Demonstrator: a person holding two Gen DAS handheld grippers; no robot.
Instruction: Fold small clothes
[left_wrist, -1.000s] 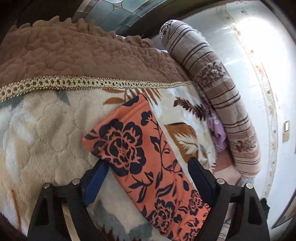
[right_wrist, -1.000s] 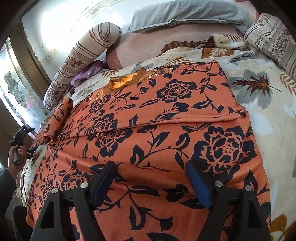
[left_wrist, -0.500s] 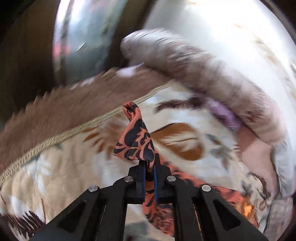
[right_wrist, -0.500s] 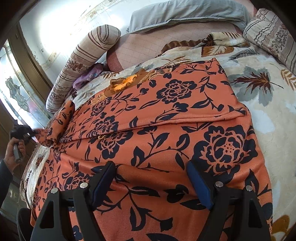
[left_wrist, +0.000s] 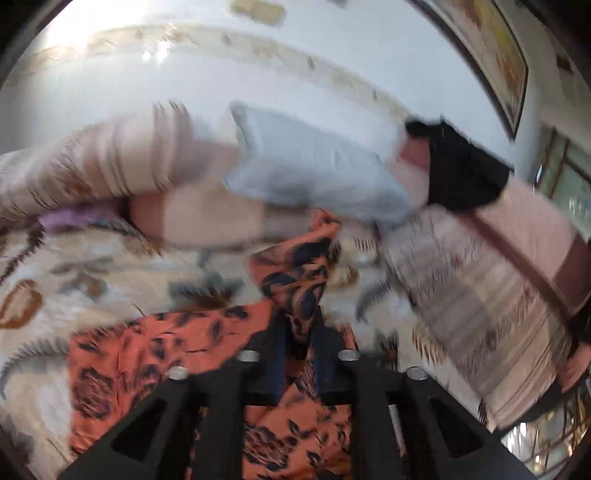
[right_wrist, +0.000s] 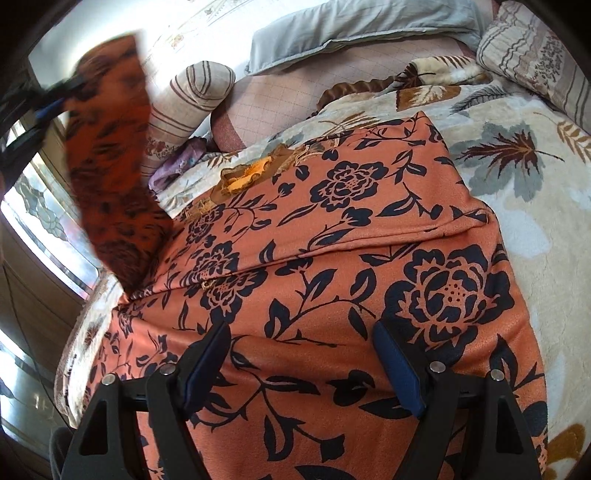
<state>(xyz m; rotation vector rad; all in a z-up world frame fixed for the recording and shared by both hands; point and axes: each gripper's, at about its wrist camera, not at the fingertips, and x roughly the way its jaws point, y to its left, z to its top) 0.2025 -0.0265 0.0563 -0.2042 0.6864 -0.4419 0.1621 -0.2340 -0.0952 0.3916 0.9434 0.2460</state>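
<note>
my left gripper (left_wrist: 299, 345) has the orange floral garment's (right_wrist: 332, 258) sleeve (right_wrist: 110, 147) between its opening jaws, lifted over the bed (right_wrist: 517, 155). body lies flat, one side folded. right gripper (right_wrist: 301, 363) gapes, empty, above the hem. sleeve fold, final folds remain.

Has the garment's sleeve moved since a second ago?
Yes. The left gripper has lifted the sleeve off the blanket; it now hangs before the striped bolster.

Left gripper (left_wrist: 299, 354) jaws seemingly opening; right gripper (right_wrist: 303, 365) jaws wide.
</note>
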